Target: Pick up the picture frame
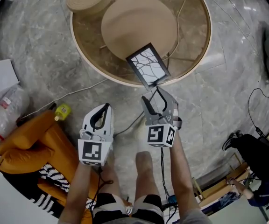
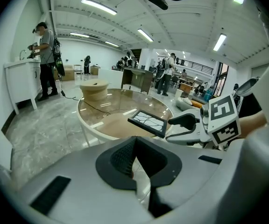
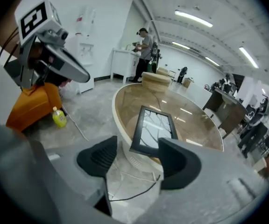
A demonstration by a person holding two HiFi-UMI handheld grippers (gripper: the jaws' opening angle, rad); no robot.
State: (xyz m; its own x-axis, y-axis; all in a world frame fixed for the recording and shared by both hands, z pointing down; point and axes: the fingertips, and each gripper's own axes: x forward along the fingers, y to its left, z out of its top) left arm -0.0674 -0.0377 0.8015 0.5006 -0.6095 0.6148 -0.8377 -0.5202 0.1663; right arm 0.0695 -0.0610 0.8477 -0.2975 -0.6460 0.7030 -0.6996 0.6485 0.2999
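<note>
The picture frame (image 1: 148,65) is black-edged with a branch drawing and lies on the near rim of the round glass table (image 1: 85,55). My right gripper (image 1: 154,99) hangs just in front of the frame's near corner, open, with nothing between its pads. In the right gripper view the frame (image 3: 153,129) shows beyond the spread jaws of the right gripper (image 3: 134,160). My left gripper (image 1: 105,108) is shut and empty, lower left of the frame, over the floor. The left gripper view has the frame (image 2: 147,122) ahead, with the right gripper (image 2: 195,125) beside it.
A round wooden base (image 1: 139,24) sits under the glass top. An orange cushion seat (image 1: 31,143), a yellow bottle (image 1: 62,111) and a cable (image 1: 78,92) lie on the marble floor at left. My legs (image 1: 144,171) stand below the grippers. People (image 2: 43,55) stand far off.
</note>
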